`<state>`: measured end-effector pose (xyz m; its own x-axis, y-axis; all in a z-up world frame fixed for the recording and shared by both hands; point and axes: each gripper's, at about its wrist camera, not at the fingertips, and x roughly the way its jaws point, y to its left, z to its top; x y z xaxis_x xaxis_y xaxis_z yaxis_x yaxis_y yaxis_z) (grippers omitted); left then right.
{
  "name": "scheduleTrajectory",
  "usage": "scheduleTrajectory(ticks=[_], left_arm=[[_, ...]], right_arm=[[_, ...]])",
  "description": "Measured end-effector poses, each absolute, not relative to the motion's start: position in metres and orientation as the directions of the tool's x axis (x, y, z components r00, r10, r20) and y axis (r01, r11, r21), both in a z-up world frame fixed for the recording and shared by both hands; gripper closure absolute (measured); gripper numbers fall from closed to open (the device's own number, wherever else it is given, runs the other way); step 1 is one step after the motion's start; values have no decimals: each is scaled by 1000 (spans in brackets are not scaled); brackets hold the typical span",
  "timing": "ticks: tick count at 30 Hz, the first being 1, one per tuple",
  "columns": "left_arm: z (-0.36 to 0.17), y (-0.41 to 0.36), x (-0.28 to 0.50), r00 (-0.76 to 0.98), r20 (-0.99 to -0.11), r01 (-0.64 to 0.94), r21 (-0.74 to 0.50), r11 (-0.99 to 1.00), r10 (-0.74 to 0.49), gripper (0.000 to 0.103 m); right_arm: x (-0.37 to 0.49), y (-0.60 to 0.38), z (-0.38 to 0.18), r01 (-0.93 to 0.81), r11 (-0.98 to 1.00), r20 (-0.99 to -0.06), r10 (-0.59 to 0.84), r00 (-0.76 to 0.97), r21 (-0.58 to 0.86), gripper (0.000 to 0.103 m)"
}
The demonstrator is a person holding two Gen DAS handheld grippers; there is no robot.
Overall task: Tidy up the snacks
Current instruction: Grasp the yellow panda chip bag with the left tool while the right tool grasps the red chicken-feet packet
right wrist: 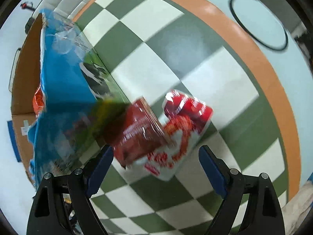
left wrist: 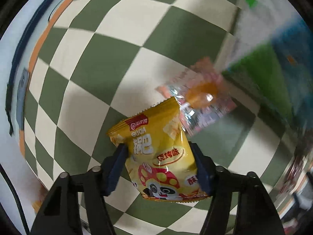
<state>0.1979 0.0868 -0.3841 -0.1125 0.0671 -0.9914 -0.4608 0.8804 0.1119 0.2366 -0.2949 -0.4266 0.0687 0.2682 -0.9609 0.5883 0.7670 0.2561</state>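
Left wrist view: left gripper [left wrist: 158, 166] fingers half closed, pressing both sides of yellow snack bag [left wrist: 156, 154] above checkered surface [left wrist: 93, 62]; lollipop [left wrist: 201, 96] just beyond. Best to squeeze gently and lift straight. Right wrist view: right gripper [right wrist: 156, 160] fingers wide, empty, over red packets [right wrist: 156, 129]; blue box [right wrist: 64, 90] farther left.

left gripper [left wrist: 159, 164]: black angular frame, two arms fanning out from the near edge
left gripper fingers [left wrist: 115, 168]: dark blue ribbed pads
right gripper [right wrist: 156, 168]: same black frame, hollow triangular cut-outs
right gripper fingers [right wrist: 212, 166]: dark blue pads
fasteners: round silver pins at each linkage joint
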Motion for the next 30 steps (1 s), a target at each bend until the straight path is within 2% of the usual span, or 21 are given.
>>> scheduleTrajectory(ticks=[4, 7, 11, 12, 14, 17, 21, 25, 27, 30], left_arm=[[-380, 52, 179, -103, -991, -361, 115, 925, 83, 45], [-384, 20, 168, -106, -991, -286, 104, 952, 76, 45], [-387, -10, 154, -101, -991, -212, 103, 972, 83, 45], [-388, -16, 152, -98, -991, -196, 105, 975, 87, 45], [-389, -28, 148, -92, -991, -165, 110, 980, 96, 44], [-390, -46, 143, -88, -991, -149, 118, 982, 106, 44], [-386, -77, 136, -95, -991, -171, 107, 979, 91, 44], [-390, -42, 153, -105, -992, -189, 96, 977, 77, 44], [-391, -37, 152, -105, -991, -191, 97, 977, 78, 44], [-389, -32, 150, -98, -988, -159, 138, 978, 123, 44]], right_arm=[[251, -281, -439, 557, 798, -965, 262, 24, 230, 12], [256, -266, -443, 485, 860, -983, 185, -13, 156, 16], [248, -248, -439, 320, 943, -993, 111, -33, 95, 28], [241, -247, -443, 291, 953, -992, 110, -70, 85, 36], [228, -247, -444, 247, 966, -992, 93, -80, 71, 42], [215, -254, -440, 232, 970, -988, 96, -118, 67, 42], [211, -289, -430, 435, 876, -962, 263, -68, 209, 41], [227, -301, -427, 532, 818, -959, 282, -37, 220, 37], [239, -295, -427, 547, 814, -965, 260, -41, 196, 28], [259, -263, -428, 446, 894, -990, 103, -96, 50, 26]])
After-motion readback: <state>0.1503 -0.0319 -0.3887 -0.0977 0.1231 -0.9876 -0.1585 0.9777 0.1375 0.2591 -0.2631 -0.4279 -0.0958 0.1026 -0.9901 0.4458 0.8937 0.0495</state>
